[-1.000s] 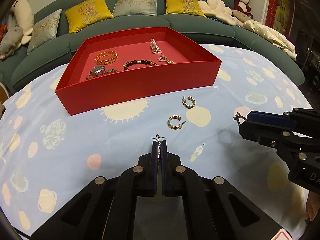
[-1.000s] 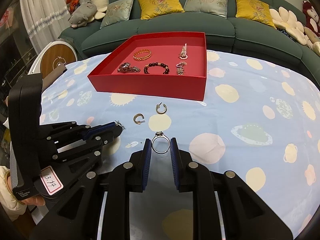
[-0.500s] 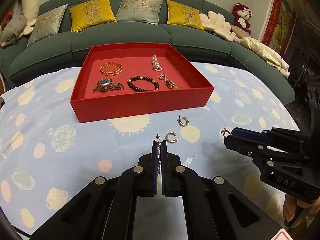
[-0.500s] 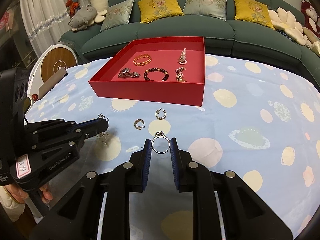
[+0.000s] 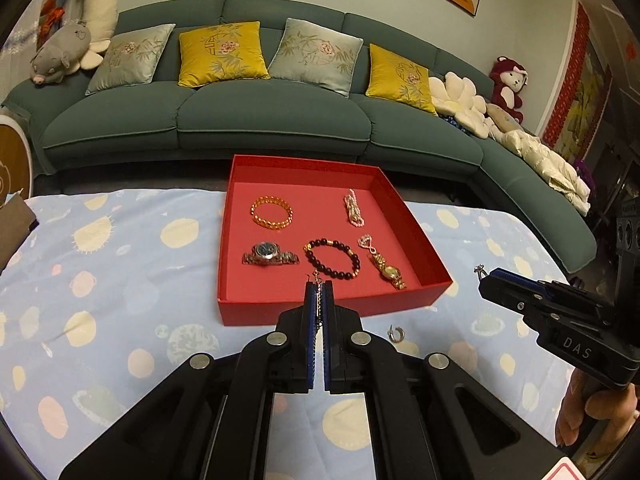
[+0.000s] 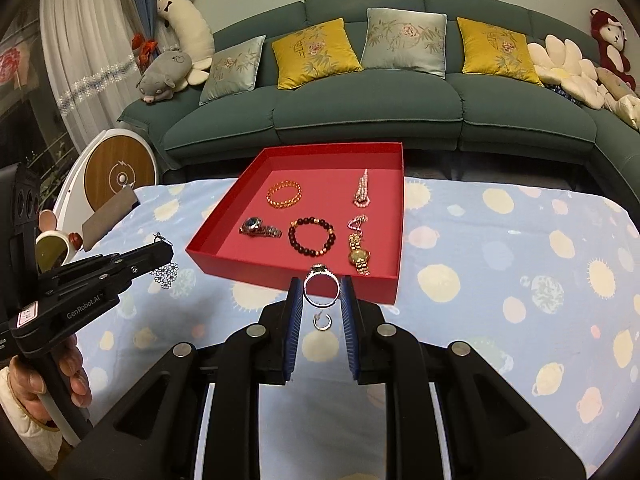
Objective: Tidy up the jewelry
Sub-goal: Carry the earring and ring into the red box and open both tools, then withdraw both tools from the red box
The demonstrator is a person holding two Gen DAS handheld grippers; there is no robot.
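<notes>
while both hands hold their pieces above the near part of the table (image 6: 500, 280), the relation that matters is that the red tray (image 6: 296, 280) lies straight ahead of both sets of jaws, its near wall just past the fingertips in each wrist view.

right gripper (image 6: 321, 292): jaws partly closed on a silver ring (image 6: 321, 289), band pinched side to side, stone on top, hoop facing the camera. below it one hoop earring (image 6: 322, 322) lies loose on the cloth short of the tray's near edge. only that one shows; whether a second is hidden under the gripper can't be told.

left gripper (image 5: 318, 300): jaws fully closed on a thin drop earring (image 6: 166, 274), hook poking out above the tips, flower-shaped pendant hanging below the fingers in the right wrist view. its long axis hangs vertical.

neither hand looks clearly nearer; left one sits off the tray's near left corner, right one centred on the near edge toward the right corner. judged next move: carry forward over the near wall and release onto bare floor near that wall.

tray already holds gold bangle (image 5: 272, 213), pearl strand (image 5: 353, 210), silver watch (image 5: 269, 257), dark bead bracelet (image 5: 332, 259), gold watch (image 5: 386, 266), pink chain (image 5: 366, 242).

readable writing: "DAS" on the right gripper body in left view; "GenRobot.AI" on the left gripper body in right view. a small tag near it is too blurred to read.
</notes>
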